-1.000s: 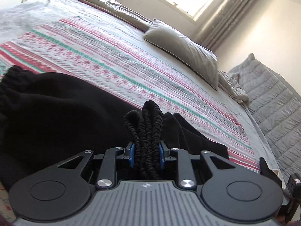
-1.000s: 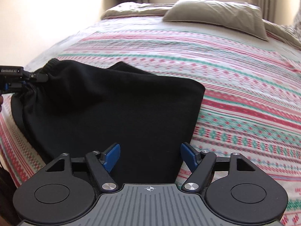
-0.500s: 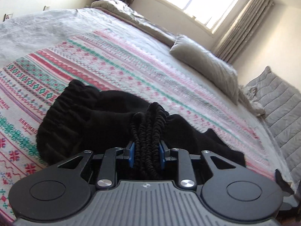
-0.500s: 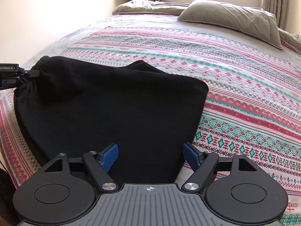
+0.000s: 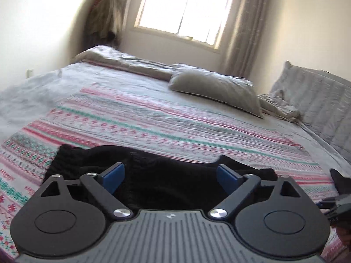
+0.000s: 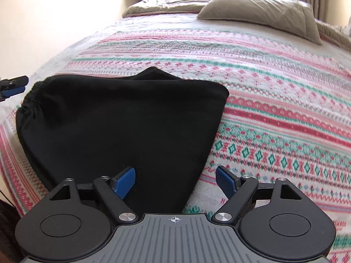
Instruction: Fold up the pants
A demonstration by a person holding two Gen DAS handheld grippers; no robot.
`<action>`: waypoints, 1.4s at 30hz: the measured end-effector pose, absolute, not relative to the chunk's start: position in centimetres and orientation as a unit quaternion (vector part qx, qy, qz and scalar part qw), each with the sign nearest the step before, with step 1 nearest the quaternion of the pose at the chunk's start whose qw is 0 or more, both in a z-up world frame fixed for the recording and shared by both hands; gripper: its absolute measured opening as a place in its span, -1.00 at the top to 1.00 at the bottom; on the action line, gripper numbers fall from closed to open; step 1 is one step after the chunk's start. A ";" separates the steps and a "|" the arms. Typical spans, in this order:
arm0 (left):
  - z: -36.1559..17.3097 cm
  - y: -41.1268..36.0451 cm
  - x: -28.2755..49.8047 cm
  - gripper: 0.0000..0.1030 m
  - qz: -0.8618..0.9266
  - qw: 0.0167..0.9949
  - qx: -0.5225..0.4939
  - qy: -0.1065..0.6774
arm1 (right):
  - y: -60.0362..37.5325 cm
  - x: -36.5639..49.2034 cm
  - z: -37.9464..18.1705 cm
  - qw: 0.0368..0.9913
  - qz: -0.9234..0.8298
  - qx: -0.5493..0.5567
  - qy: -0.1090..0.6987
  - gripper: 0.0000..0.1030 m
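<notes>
Both grippers have fingers spread now, since our left gripper [image 5: 170, 177] just let go of the waistband, so the black pants [image 6: 122, 122] sit folded at lower left on the striped bedspread [image 6: 274, 100], basically done.

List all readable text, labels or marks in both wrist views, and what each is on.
Readable words: none.
Patterned blanket: woven lettering, too blurred.
Right gripper: crosshair mark on body, no words; its label in left wrist view too small.
Left gripper: small emblem, unreadable.
</notes>
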State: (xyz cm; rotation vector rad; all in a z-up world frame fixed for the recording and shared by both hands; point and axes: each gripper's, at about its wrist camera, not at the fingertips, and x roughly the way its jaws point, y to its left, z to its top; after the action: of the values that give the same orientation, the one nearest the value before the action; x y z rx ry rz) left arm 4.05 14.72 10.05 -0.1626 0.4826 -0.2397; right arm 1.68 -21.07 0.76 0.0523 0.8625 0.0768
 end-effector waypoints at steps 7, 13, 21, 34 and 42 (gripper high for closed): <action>7.2 7.9 3.7 -1.00 -0.200 0.944 -0.008 0.262 | -22.5 0.3 0.3 0.895 0.050 0.082 0.436 -0.60; 4.2 2.8 3.4 -1.00 -0.267 0.918 0.052 0.289 | -23.6 -0.8 -0.3 0.881 0.073 0.136 0.448 -0.37; 3.3 -1.0 0.9 -1.00 -0.351 0.890 0.119 0.265 | -24.1 -0.8 -0.2 0.862 0.114 0.192 0.455 0.59; 0.4 -9.0 -2.7 -0.68 -0.292 0.904 0.242 0.198 | -25.5 -0.1 2.4 0.852 0.162 0.283 0.410 0.63; -0.3 -9.3 -1.2 -0.12 -0.215 0.928 0.227 0.203 | -27.9 0.3 1.4 0.852 0.148 0.295 0.406 0.47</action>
State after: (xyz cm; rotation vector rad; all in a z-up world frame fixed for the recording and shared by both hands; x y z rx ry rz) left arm -1.23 -9.25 -0.26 0.4647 0.4152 -0.4398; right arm 0.32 -27.85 1.39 0.6213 0.8555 0.3107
